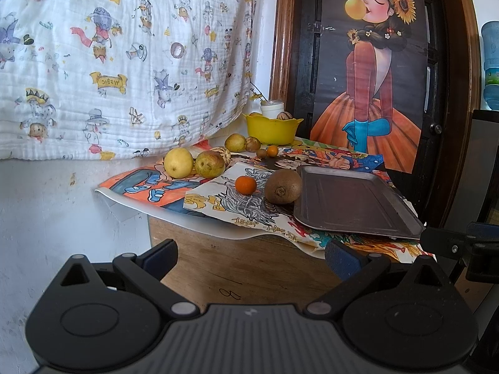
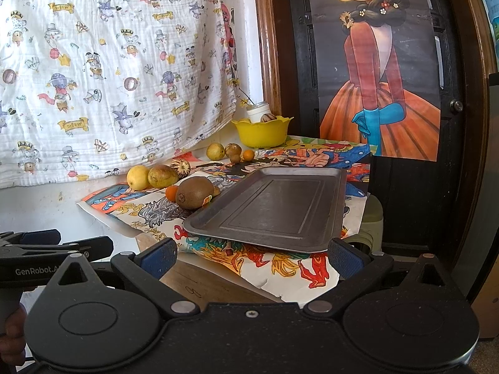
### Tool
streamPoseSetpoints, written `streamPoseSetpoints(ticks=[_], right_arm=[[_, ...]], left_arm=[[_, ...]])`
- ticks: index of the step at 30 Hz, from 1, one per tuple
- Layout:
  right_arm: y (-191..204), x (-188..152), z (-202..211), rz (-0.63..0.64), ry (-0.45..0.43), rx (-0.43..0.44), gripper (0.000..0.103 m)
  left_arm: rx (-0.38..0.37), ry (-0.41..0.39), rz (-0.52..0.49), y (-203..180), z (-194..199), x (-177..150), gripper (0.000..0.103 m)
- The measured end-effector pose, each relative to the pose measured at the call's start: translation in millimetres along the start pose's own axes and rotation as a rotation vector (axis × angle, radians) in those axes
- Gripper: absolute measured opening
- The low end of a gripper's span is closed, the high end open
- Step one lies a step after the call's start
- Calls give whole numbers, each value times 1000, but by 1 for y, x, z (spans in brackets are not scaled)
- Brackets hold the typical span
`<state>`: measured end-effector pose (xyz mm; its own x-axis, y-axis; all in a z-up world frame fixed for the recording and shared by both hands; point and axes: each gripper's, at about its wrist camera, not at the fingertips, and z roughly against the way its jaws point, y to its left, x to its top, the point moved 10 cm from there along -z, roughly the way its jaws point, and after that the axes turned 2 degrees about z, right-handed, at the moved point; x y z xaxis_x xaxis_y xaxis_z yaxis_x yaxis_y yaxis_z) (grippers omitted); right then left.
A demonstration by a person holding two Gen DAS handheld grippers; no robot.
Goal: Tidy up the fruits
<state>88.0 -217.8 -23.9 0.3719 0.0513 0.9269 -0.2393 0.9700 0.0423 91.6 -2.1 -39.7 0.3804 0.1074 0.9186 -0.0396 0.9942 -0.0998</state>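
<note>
Loose fruit lies on a cartoon-printed table cover: a kiwi, a small orange, a yellow lemon, a brownish pear and several smaller fruits further back. A dark metal tray lies empty to the right of the kiwi. A yellow bowl at the back holds some fruit. My left gripper and right gripper are both open and empty, short of the table's near edge.
A white patterned cloth hangs on the wall at left. A poster of a girl covers a dark door behind the table. A white jar stands behind the bowl. The other gripper shows at the left of the right wrist view.
</note>
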Motion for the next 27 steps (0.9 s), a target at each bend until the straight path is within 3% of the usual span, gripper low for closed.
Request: streamPoseSetpoints(ticks=[14,19,27], right_arm=[[-2,1,0,-1,1,10,102],[-4,3,-10,6,2,56,102],[-9,17,-30,73,-13,130,103]], left_arm=[[3,7,-2,-2,-4,-5,103],[10,23,-5,2,-10,-11,103],[35,41,-4,10,-27,6,103]])
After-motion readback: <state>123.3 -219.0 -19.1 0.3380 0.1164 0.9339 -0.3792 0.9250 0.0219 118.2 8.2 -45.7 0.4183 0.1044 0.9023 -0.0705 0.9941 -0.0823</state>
